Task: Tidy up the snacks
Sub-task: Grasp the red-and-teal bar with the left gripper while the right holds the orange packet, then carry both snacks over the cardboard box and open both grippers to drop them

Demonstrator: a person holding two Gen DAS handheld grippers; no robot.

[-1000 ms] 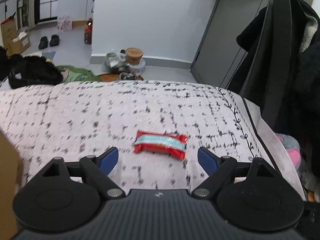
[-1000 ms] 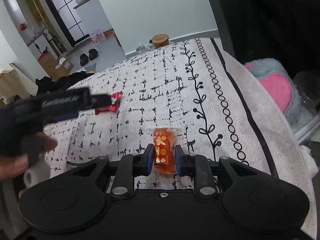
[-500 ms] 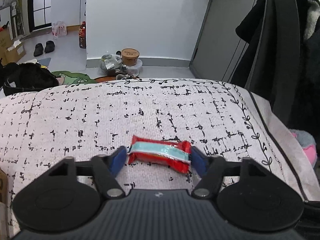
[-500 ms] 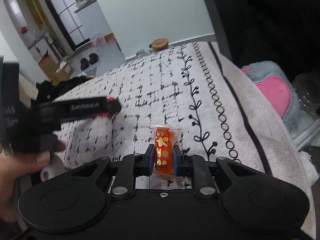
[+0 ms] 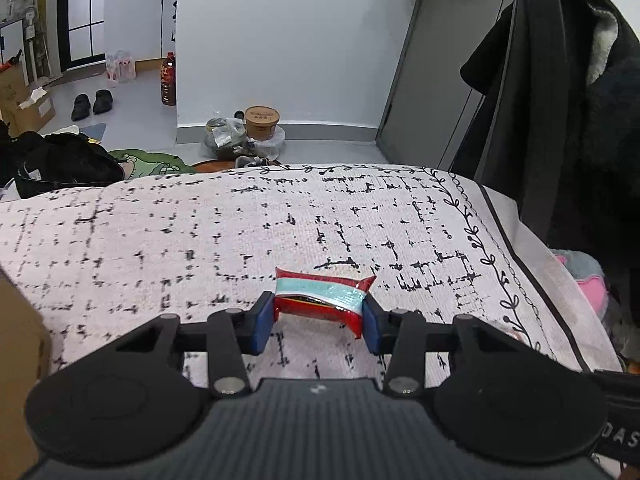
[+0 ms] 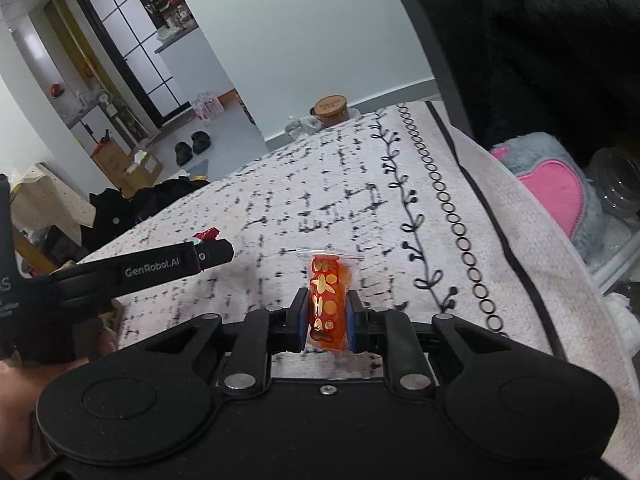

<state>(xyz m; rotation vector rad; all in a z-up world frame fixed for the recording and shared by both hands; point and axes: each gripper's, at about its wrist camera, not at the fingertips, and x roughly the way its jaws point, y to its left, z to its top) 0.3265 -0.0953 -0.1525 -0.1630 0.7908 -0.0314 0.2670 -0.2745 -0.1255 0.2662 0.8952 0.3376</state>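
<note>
My left gripper (image 5: 316,322) is shut on a red snack packet with a pale blue stripe (image 5: 320,294), pinched end to end and bowed, just over the white black-patterned cloth (image 5: 200,232). My right gripper (image 6: 327,320) is shut on a small orange snack bag with gold shapes (image 6: 329,294), held above the same cloth (image 6: 360,184). In the right wrist view the left gripper (image 6: 200,256) shows side-on at the left, with a bit of the red packet (image 6: 206,234) past its tip.
A brown cardboard box edge (image 5: 16,360) stands at the left. A grey and pink plush (image 6: 560,184) and clear jar (image 6: 616,176) lie off the cloth's right edge. Dark coats (image 5: 580,100) hang at the right. Floor clutter (image 5: 248,132) lies beyond the far edge.
My left gripper moved forward over the red packet and closed on it, squeezing it shorter. My right gripper kept its hold on the orange bag and shifted slightly.
</note>
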